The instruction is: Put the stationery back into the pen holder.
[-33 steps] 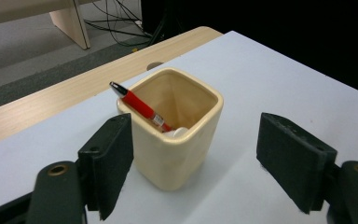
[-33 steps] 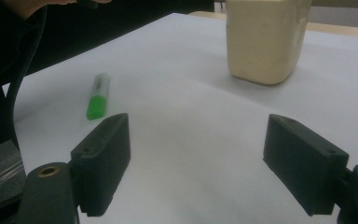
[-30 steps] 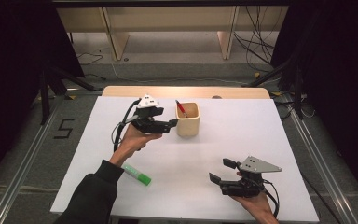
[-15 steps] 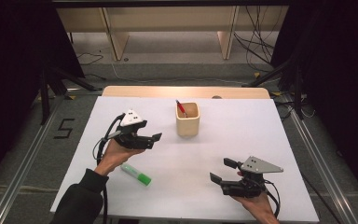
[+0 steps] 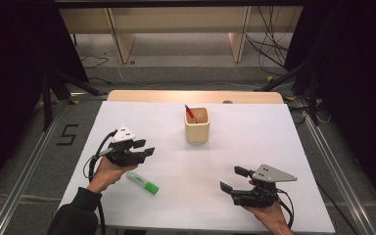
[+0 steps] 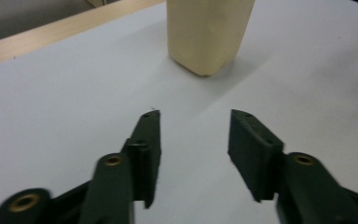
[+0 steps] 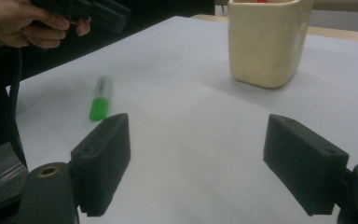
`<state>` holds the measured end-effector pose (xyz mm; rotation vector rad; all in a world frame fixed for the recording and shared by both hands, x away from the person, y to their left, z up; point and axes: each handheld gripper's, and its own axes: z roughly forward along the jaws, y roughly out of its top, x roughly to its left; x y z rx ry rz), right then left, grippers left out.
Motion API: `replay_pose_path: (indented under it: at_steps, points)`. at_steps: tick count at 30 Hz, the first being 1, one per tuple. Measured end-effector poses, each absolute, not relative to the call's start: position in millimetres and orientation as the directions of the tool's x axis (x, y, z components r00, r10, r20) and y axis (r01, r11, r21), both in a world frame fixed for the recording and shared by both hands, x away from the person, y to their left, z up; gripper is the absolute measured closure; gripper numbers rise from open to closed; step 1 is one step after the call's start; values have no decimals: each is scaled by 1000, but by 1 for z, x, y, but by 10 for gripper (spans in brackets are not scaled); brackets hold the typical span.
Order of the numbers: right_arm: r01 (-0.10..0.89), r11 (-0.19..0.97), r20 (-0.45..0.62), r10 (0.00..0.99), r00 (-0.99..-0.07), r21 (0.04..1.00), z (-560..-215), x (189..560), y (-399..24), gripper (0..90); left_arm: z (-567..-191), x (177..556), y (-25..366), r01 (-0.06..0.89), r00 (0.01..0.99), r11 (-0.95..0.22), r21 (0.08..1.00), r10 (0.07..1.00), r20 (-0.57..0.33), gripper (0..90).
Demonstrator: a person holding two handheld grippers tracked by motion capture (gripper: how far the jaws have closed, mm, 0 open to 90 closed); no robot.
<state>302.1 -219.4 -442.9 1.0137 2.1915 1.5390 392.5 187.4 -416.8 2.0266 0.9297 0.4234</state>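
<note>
2 grippers, 1 green marker [image 5: 142,182], 1 cream cup [image 5: 197,125] w/ 1 red pen [image 5: 190,112]. Left gripper [image 5: 148,149] jaws just been closing, part-open, nothing btwn; marker lies just near-right of it. Right gripper [image 5: 231,179] wide open, empty, near-right by table [image 5: 274,137] near edge. Cup far-center; mid-table bare.

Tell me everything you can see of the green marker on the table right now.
The green marker lies flat on the white table, near its front left, pointing diagonally. One end is bright green, the other pale and whitish; it looks like plastic. Nothing grips it: the left hand-held gripper hangs just above and beside it, with nothing between its jaws. The cream cup stands well apart.
</note>
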Motion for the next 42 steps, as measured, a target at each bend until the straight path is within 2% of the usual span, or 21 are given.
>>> replay_pose_path:
  at_steps: [4,9,23,30,42]
  points:
    - [382,189,161,679,-717,905,-443,302,-219,234,-427,386,185,462,665,-423,780,747,12,758]
    - [379,191,157,678,-718,905,-443,302,-219,235,-439,382,185,495,662,-467,733,749,30,891]
    - [377,190,156,680,-717,907,-442,301,-219,234,-458,384,192,576,648,-492,653,762,2,893]
    - [377,191,155,680,-717,906,-442,301,-219,234,-470,387,194,609,639,-521,598,769,19,893]
    - [374,193,152,678,-719,907,-442,301,-219,234,-473,384,202,641,635,-534,552,772,10,893]
